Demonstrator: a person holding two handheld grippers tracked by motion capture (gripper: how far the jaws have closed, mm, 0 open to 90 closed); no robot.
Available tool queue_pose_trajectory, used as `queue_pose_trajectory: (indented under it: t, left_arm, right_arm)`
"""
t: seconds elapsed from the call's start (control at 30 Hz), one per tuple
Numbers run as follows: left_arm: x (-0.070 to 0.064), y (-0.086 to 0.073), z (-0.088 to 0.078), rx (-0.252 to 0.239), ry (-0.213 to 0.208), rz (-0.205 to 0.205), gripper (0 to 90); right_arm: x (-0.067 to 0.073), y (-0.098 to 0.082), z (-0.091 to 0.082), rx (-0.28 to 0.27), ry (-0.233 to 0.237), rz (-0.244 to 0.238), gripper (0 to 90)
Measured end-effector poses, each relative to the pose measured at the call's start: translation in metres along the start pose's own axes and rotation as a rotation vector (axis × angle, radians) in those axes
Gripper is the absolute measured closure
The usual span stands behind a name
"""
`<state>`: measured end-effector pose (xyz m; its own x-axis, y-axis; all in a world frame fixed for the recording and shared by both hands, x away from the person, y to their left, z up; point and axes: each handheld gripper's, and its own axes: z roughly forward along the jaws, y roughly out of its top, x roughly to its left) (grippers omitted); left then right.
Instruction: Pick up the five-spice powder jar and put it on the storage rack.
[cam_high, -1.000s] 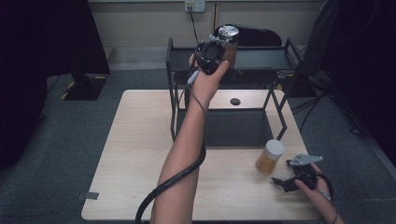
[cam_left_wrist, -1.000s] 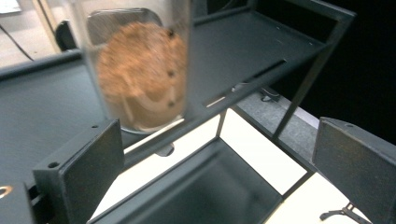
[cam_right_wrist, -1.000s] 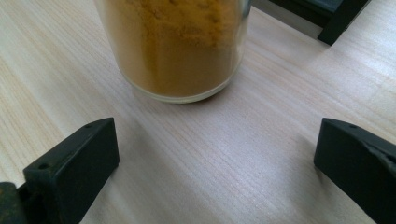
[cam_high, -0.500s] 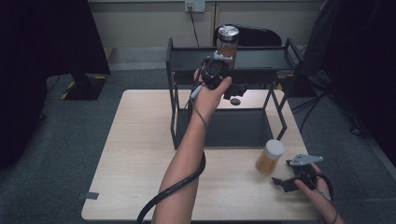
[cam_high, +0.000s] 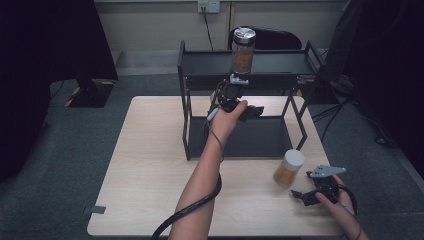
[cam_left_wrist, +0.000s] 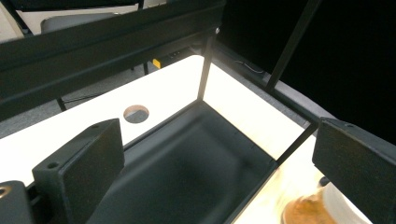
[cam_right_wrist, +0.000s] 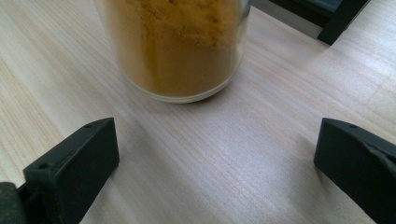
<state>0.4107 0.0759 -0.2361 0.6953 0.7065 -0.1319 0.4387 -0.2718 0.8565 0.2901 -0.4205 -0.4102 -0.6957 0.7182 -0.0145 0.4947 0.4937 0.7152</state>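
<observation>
Overhead, grey carpet (cam_high: 75, 150) surrounds the pale wooden table (cam_high: 145, 175) bearing a black rack (cam_high: 200, 65).

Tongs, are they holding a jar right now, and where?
No. Both tongs are open and empty. The left tongs hang below the shelf jar. The right tongs sit apart from the table jar.

left gripper (cam_high: 239, 102) | released jar (cam_high: 243, 49) on shelf | withdrawn, fingers apart

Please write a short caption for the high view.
Left tongs open below silver-lidded jar on black rack.
</observation>
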Motion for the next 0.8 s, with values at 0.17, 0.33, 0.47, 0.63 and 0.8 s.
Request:
queue_pose_trajectory:
  t: [0.17,0.33,0.47,0.63,0.8]
  left_arm:
    - [0.002,-0.016,0.008,0.017,-0.006,-0.002,1.9]
    - [0.005,-0.033,0.014,0.03,-0.006,-0.019,2.0]
    - [0.006,-0.047,0.017,0.037,-0.009,-0.03,2.1]
    - [0.004,-0.059,0.021,0.056,0.002,-0.023,2.1]
    - [0.002,-0.07,0.024,0.068,0.0,-0.009,2.1]
  right_arm:
    - [0.0,0.0,0.0,-0.001,0.0,0.0,0.0]
    - [0.0,0.0,0.0,-0.001,0.0,0.0,0.0]
    - [0.0,0.0,0.0,-0.001,0.0,0.0,0.0]
    - [0.0,0.0,0.0,-0.001,0.0,0.0,0.0]
    - [0.0,0.0,0.0,-0.001,0.0,0.0,0.0]
